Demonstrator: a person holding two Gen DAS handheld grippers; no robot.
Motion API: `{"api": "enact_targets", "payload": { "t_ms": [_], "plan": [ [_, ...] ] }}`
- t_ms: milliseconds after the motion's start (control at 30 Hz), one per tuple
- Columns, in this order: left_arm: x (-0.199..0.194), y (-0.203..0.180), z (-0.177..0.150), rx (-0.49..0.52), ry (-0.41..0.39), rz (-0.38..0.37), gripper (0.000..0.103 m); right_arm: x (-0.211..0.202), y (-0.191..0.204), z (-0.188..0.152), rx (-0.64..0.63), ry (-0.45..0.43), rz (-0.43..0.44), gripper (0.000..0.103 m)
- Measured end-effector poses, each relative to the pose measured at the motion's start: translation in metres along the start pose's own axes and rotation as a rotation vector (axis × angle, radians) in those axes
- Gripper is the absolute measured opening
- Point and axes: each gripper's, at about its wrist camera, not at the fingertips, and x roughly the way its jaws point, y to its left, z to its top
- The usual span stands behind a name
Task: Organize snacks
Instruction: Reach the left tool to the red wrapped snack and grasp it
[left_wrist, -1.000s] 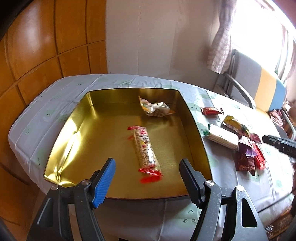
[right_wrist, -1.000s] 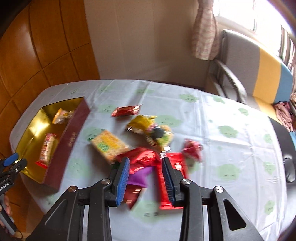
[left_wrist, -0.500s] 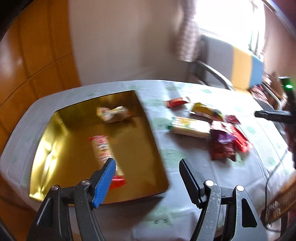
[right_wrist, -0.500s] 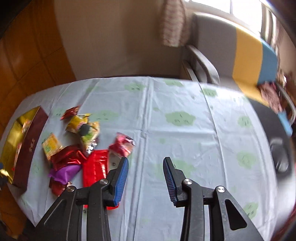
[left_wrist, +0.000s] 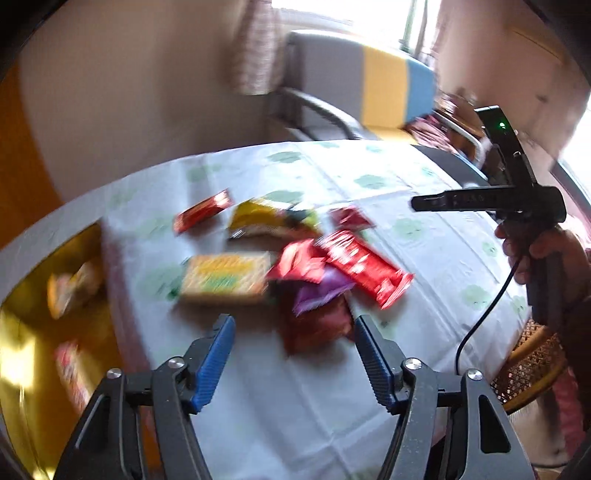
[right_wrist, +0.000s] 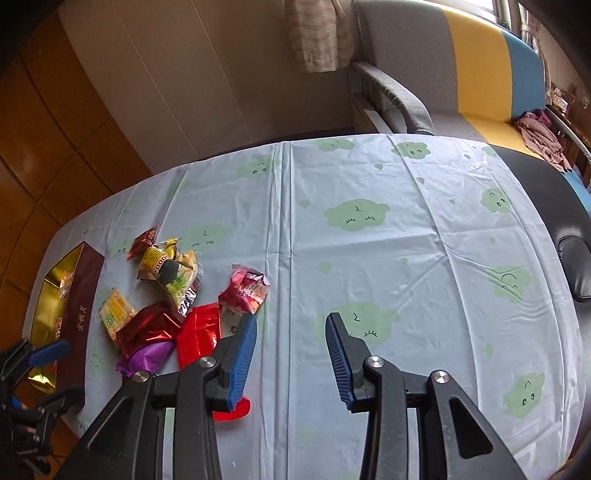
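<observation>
- Left claw (left_wrist: 293, 345): hovers above the table (left_wrist: 424, 184), pointed down at the near edge of the snack pile. Its jaws are closing, with a clear gap between the pads and nothing pressed between them. The view is motion-blurred.
- Right claw (right_wrist: 290, 332): jaws apart and empty, over bare patterned tablecloth (right_wrist: 369, 221) to the right of the pile. A person's hand (left_wrist: 535, 251) grips its handle in the left wrist view.
- Snack pile: loose wrappers lie together on the left part of the table. A red bar wrapper (right_wrist: 197, 334) rests against a purple packet (right_wrist: 147, 356) and a dark red foil packet (right_wrist: 147, 330).
- Yellow cracker pack (left_wrist: 225, 277): lies flat at the pile's left side, nearest the box.
- A yellow-green bag (right_wrist: 166, 267) and a small red sachet (right_wrist: 142, 242) lie at the far end; a pink packet (right_wrist: 245, 291) sits slightly apart on the right, just beyond the right claw's left finger.
- Gold-lined box (right_wrist: 55, 295): stands at the table's left edge, maroon outer wall facing the pile. Two wrapped snacks lie inside it, too blurred to identify.
</observation>
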Motion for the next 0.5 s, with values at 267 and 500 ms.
{"api": "enact_targets", "payload": {
  "t_ms": [267,500],
  "plan": [
    [0.069,-0.007,0.060,0.079,0.149,-0.083,0.038,-0.001,0.003,0.001,-0.009,-0.001,0.021,0.041],
    [0.117,-0.006,0.078,0.134,0.262,-0.050,0.046,-0.005,0.001,0.004,0.004,-0.012,0.035,0.044]
  ]
}}
